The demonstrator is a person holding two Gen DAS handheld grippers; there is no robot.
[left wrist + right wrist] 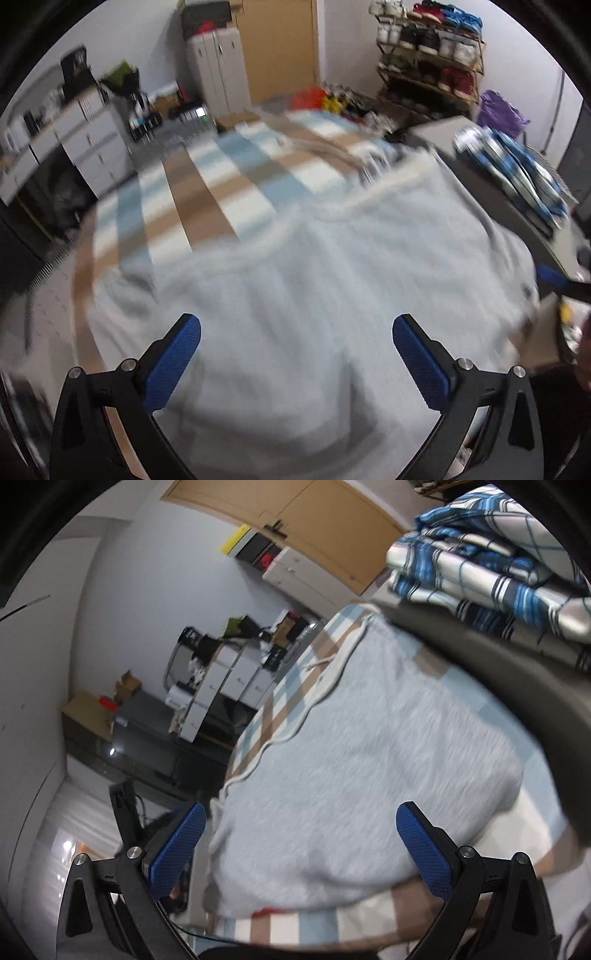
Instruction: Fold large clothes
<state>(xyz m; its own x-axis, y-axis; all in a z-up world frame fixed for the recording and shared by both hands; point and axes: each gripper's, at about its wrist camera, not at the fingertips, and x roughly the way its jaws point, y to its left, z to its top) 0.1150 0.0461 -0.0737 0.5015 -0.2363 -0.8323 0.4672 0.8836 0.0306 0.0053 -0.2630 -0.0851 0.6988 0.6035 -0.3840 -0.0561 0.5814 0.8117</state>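
A large light grey garment [295, 288] lies spread on a checked blue, brown and white cloth [207, 184] that covers the table. My left gripper [296, 332] hovers open above the garment's near part, nothing between its blue pads. In the right wrist view the same grey garment [369, 757] shows with a white drawstring [295, 720] along its left edge. My right gripper [301, 823] is open above the garment's near edge, holding nothing. The other gripper's blue tip [554, 277] shows at the right edge of the left wrist view. Both views are motion-blurred.
A folded blue plaid cloth [517, 166] rests on a grey surface [517, 218] to the right, also seen as plaid cloth [498, 572]. A shoe rack [428, 55], white drawers [85, 147], a cabinet [218, 66] and a wooden door [280, 44] stand around the room.
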